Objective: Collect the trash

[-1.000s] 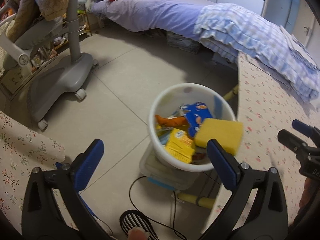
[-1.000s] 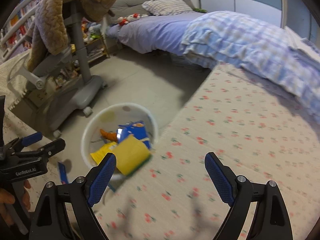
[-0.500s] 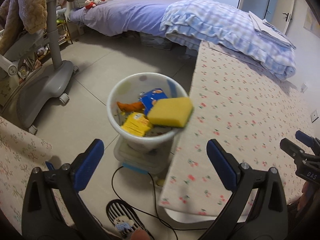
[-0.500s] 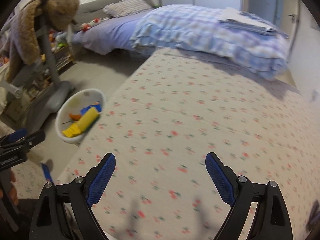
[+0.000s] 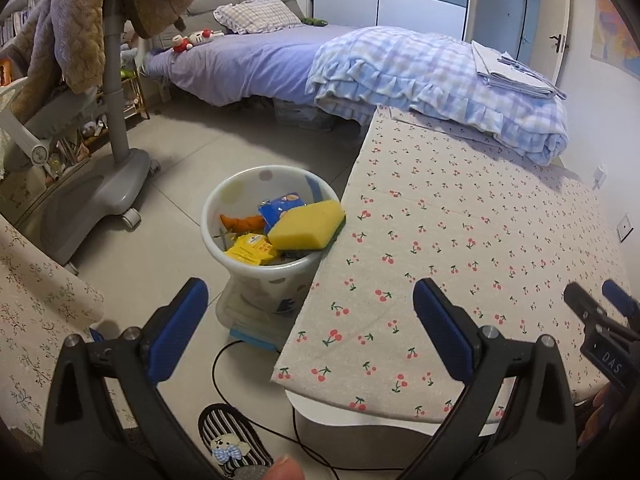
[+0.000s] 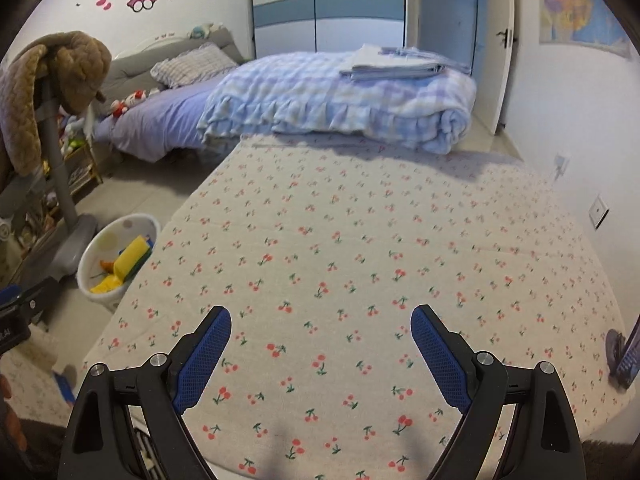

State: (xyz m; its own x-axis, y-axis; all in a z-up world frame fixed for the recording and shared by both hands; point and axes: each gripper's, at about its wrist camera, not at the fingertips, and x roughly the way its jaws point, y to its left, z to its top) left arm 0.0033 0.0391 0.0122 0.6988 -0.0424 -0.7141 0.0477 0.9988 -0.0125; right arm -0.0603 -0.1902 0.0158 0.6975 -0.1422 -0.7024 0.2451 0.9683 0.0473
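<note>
A white dotted trash bin (image 5: 224,204) stands on the floor by the table's left edge; it also shows in the right wrist view (image 6: 90,260). In it lie a yellow sponge (image 5: 306,226), a blue packet (image 5: 280,206), a yellow packet (image 5: 252,250) and an orange wrapper (image 5: 240,222). My left gripper (image 5: 310,314) is open and empty, back from the bin, over the table corner. My right gripper (image 6: 320,342) is open and empty above the cherry-print tablecloth (image 6: 360,248). The right gripper also shows at the right of the left wrist view (image 5: 600,304).
A bed with a blue checked quilt (image 5: 432,76) lies behind the table. A grey chair on wheels (image 5: 96,168) with brown plush draped on it stands left. A black cable (image 5: 224,364) and a striped slipper (image 5: 232,436) are on the floor. A dark object (image 6: 620,354) sits at the table's right edge.
Both grippers have pulled back and up from the bin, and the right one has swung right over the table. The sponge now rests in the bin.
</note>
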